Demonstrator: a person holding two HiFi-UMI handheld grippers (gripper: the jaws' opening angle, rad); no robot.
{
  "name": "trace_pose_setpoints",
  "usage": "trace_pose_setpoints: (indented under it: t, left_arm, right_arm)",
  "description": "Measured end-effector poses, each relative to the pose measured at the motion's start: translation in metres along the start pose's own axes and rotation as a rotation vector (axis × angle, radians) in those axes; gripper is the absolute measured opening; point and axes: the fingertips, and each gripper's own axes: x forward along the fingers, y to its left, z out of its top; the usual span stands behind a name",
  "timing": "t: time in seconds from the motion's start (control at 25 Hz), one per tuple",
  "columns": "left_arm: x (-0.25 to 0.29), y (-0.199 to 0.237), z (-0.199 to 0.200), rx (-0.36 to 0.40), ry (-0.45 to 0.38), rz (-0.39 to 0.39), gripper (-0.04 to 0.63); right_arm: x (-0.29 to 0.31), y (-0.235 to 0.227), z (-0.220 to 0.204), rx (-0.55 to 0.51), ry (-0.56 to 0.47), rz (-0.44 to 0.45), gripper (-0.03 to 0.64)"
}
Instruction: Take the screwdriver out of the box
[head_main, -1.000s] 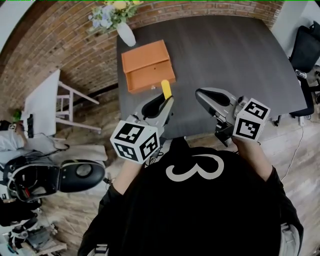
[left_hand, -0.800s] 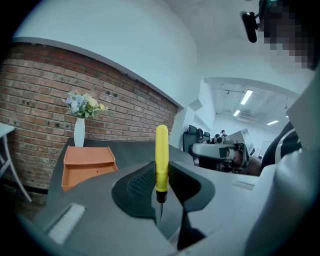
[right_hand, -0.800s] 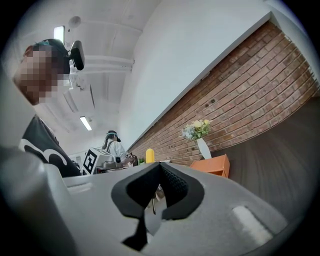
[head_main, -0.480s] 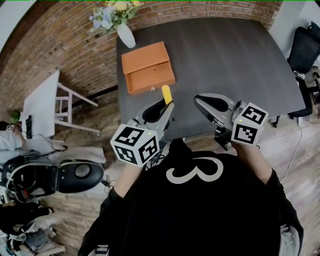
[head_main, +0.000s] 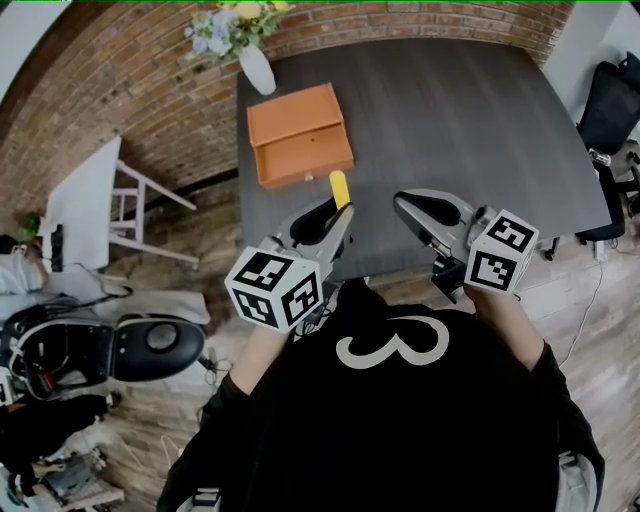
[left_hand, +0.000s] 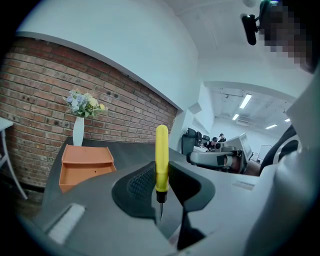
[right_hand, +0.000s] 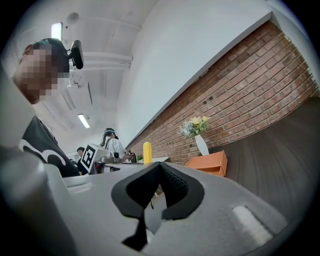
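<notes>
**Item 1, screwdriver** (head_main: 339, 188) (left_hand: 161, 160): yellow handle. It is sitting clear of the box, well apart from it, over the near edge of the table. It is standing upright in the left gripper view, with the handle pointing away from the jaws and the dark shaft running down between the pads. It is also showing in the right gripper view (right_hand: 147, 151), at 11 o'clock from that gripper's jaws.

**Item 2, left gripper** (head_main: 333, 218) (left_hand: 160, 192): its jaws are partly closed and pinching the screwdriver at the lower end of the handle and at the shaft.

**Item 3, right gripper** (head_main: 412, 206) (right_hand: 158, 182): it is hovering at 3 o'clock from the left gripper. Its jaws are meeting at the tips and carrying nothing.

**Item 4, box** (head_main: 300, 130) (left_hand: 85, 165) (right_hand: 210, 163): orange, with its open front tray showing empty. It is lying on the table at 11 o'clock from the screwdriver.

**Item 5, vase** (head_main: 255, 65) (left_hand: 78, 131) (right_hand: 201, 144): white and holding flowers. It is standing at 11 o'clock from the box, near the table's far corner.

**Item 6, table** (head_main: 470, 110): dark top, bearing the box and the vase.

**Item 7, brick wall** (head_main: 120, 90): it is running behind the table, at 10 to 12 o'clock.

**Item 8, office chair** (head_main: 610, 95): black, waiting at 3 o'clock from the table.
</notes>
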Motion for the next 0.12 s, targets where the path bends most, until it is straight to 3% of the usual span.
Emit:
trace_pose_setpoints:
  t: [0.12]
  left_arm:
    - [0.0004,-0.0005,0.0008,0.005,0.001,0.002,0.098]
  right_arm:
    - [-0.0005,0.0012,0.0010,-0.005,-0.007,0.002,0.002]
